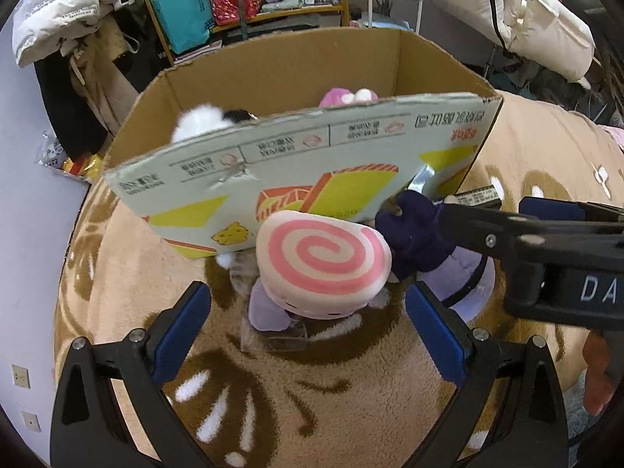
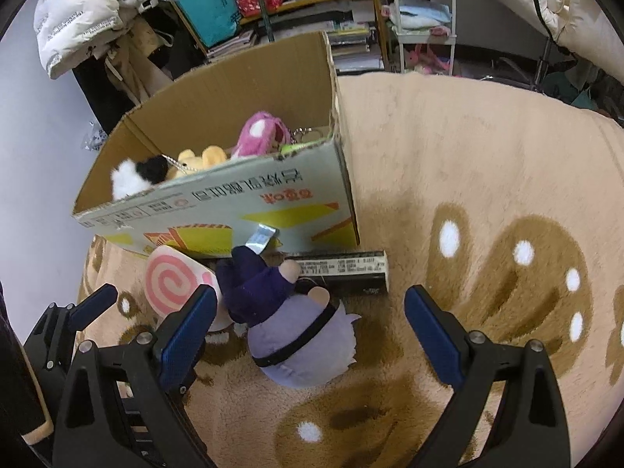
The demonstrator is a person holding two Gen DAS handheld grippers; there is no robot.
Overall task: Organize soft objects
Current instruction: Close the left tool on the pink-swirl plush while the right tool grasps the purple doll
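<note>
A: Where's your purple doll (image 2: 296, 339)?

B: On the tan fleece blanket (image 2: 487, 148), lying on its side, dark-hooded end toward the cardboard box (image 2: 218, 210). It sits just in front of the box's printed wall, touching the pink-swirl plush (image 1: 325, 261) beside it.

A: And your right gripper (image 2: 310, 319)?

B: Jaws spread wide, hovering over the doll. Your blue pads (image 2: 433, 335) flank it, nothing pinched.

A: Left gripper (image 1: 308, 319)?

B: Also spread, empty, aimed at the swirl plush. That plush leans against the box wall, on a lilac piece in clear wrap.

A: Inside the box?

B: A pink plush (image 2: 259, 134), a yellow one (image 2: 202, 158), a black-and-white one (image 2: 138, 177). A flat black carton (image 2: 351, 273) lies against the box base, behind your doll.
</note>
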